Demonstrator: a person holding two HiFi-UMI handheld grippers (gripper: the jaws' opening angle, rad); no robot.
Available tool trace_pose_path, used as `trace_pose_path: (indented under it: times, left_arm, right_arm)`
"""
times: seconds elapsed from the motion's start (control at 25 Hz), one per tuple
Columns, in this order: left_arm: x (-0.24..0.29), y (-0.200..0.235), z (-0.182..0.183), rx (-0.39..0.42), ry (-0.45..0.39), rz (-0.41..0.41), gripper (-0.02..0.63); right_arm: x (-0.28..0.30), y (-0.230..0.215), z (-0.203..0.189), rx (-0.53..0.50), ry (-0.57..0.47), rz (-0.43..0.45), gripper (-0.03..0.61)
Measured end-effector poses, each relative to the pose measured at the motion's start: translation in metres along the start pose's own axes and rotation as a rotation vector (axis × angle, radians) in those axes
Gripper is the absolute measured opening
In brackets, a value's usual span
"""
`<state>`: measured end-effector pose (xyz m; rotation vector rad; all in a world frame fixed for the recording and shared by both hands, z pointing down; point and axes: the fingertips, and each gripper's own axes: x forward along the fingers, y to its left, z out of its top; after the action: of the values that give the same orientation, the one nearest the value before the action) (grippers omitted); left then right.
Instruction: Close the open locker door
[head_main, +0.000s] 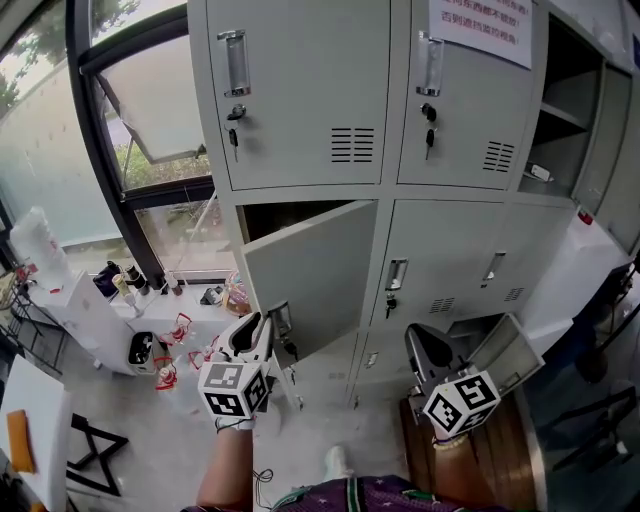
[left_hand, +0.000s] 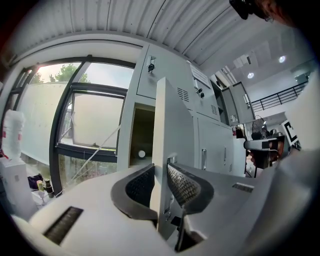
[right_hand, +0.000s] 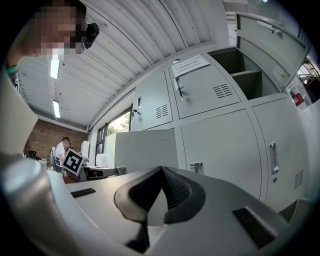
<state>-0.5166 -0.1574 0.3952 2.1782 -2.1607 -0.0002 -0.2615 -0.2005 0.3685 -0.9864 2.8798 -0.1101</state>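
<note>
In the head view the grey locker door (head_main: 310, 270) of the middle row stands swung out towards me, with the dark compartment (head_main: 280, 215) showing behind its top edge. My left gripper (head_main: 262, 322) is at the door's free edge near the latch. In the left gripper view the door's edge (left_hand: 172, 125) runs upright between the two ribbed pads (left_hand: 182, 185), and the left gripper (left_hand: 161, 175) is shut on it. My right gripper (head_main: 425, 345) hangs lower right, in front of the shut lockers. In the right gripper view it (right_hand: 161, 172) is shut with nothing in it, and the open door (right_hand: 145, 147) shows beyond it.
The neighbouring locker doors (head_main: 450, 260) are shut, some with keys in their locks. A tall cabinet (head_main: 570, 110) with shelves stands open at the upper right. At the left are a window (head_main: 150, 120) and a low white table (head_main: 90, 300) with bottles. A wooden surface (head_main: 500, 440) lies at the lower right.
</note>
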Motion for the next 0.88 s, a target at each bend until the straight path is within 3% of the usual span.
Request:
trace_pose_path:
  times: [0.44, 0.88]
  left_arm:
    - [0.026, 0.025, 0.004, 0.008, 0.032, -0.001, 0.078]
    - [0.049, 0.047, 0.008, -0.009, 0.034, 0.010, 0.069]
  right_arm:
    - [0.045, -0.015, 0.005, 0.003, -0.013, 0.022, 0.005]
    - [0.105, 0.002, 0.004, -0.036, 0.011, 0.125, 0.005]
